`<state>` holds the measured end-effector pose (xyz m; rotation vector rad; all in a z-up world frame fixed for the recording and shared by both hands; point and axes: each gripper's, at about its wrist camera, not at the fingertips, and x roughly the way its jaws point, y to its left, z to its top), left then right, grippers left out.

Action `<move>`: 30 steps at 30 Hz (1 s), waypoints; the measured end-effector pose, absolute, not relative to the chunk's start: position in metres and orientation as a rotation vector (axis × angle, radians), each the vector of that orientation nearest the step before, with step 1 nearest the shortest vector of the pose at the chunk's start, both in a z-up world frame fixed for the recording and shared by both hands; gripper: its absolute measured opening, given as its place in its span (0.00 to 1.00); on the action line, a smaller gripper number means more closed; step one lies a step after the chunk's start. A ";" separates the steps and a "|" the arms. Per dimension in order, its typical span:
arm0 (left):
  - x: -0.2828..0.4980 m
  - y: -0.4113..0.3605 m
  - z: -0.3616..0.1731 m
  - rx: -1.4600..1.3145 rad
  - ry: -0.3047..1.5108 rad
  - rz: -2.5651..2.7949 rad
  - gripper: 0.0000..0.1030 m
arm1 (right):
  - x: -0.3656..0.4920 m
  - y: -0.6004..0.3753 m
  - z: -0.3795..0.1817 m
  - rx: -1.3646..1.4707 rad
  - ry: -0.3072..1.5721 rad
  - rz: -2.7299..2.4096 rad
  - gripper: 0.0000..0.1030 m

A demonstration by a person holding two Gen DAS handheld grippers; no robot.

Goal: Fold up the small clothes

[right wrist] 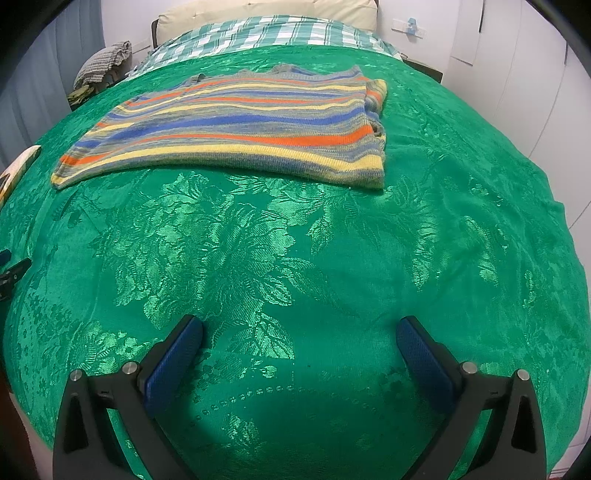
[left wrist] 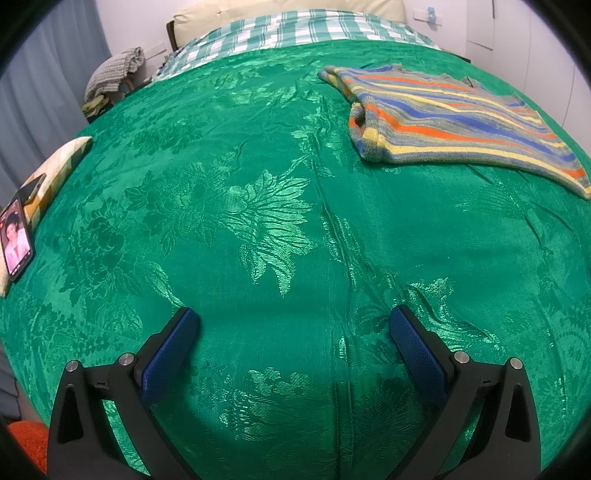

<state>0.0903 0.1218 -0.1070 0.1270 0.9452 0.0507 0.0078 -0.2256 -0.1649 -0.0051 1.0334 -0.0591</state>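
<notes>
A striped knit sweater in blue, orange, yellow and grey lies flat on the green bedspread, far right in the left wrist view. In the right wrist view the sweater lies ahead and to the left, its sleeves folded in. My left gripper is open and empty, low over the bedspread well short of the sweater. My right gripper is open and empty, above the bedspread in front of the sweater's near edge.
A phone with a lit screen rests on a patterned cushion at the bed's left edge. A green checked sheet and a cream headboard lie beyond. A grey cloth is heaped at back left. White cupboards stand on the right.
</notes>
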 end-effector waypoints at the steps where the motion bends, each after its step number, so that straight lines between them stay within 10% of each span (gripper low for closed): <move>1: 0.090 0.122 -0.107 0.127 0.944 0.050 0.99 | 0.008 -0.225 -0.165 -0.006 1.034 -0.060 1.00; 11: 0.075 0.091 -0.064 0.189 0.923 -0.034 0.98 | 0.017 -0.238 -0.143 0.050 1.109 0.019 0.99; 19: 0.103 -0.102 -0.049 0.365 0.802 -0.507 0.98 | 0.107 -0.348 -0.099 0.367 1.023 0.081 0.99; 27: 0.157 -0.236 -0.098 0.525 0.776 -0.644 0.78 | 0.246 -0.392 -0.129 0.506 1.161 0.224 0.76; 30: 0.166 -0.240 -0.097 0.464 0.773 -0.691 0.21 | 0.280 -0.395 -0.143 0.582 1.196 0.271 0.65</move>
